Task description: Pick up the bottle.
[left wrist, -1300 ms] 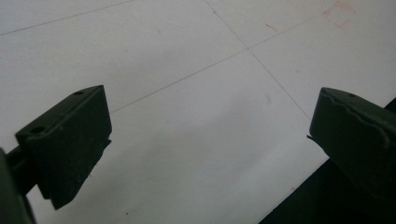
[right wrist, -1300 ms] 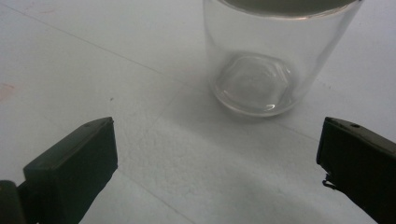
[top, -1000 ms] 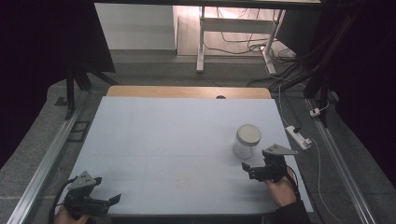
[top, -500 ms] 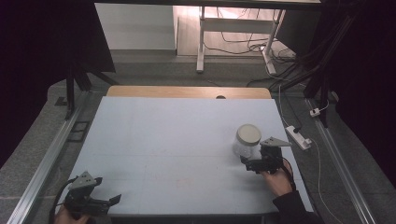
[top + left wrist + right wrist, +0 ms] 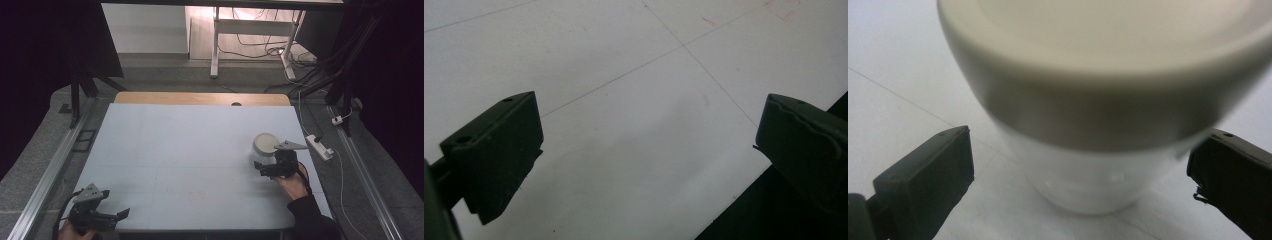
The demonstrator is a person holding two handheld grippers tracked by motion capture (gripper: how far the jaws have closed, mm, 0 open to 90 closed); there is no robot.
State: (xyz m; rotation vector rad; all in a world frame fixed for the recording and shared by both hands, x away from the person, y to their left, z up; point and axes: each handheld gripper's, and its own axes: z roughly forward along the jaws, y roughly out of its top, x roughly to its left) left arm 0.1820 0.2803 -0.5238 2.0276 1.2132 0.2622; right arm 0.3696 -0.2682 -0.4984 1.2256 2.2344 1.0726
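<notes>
From the high view, the right gripper (image 5: 265,167) has closed in on the jar (image 5: 264,150) over the last second: a moment ago it hung back at the jar's four o'clock, and now its tips sit right at the base of the jar. The jar itself has not shifted; it stands upright at about three o'clock on the table (image 5: 175,150), near the right edge. The left gripper (image 5: 120,215) stays where it was, low at seven o'clock by the near edge, well apart from the jar.

In the left gripper view, the jaws stand wide apart with nothing between them, over bare table (image 5: 634,100).

In the right gripper view, the jar (image 5: 1098,170) looms large, its cream lid (image 5: 1108,50) overhanging a paler body. The two jaws are spread wide, one at either side of the body, neither plainly touching it. That approach suggests a grasp is about to begin, and the jaws need only close on the body under the lid.
</notes>
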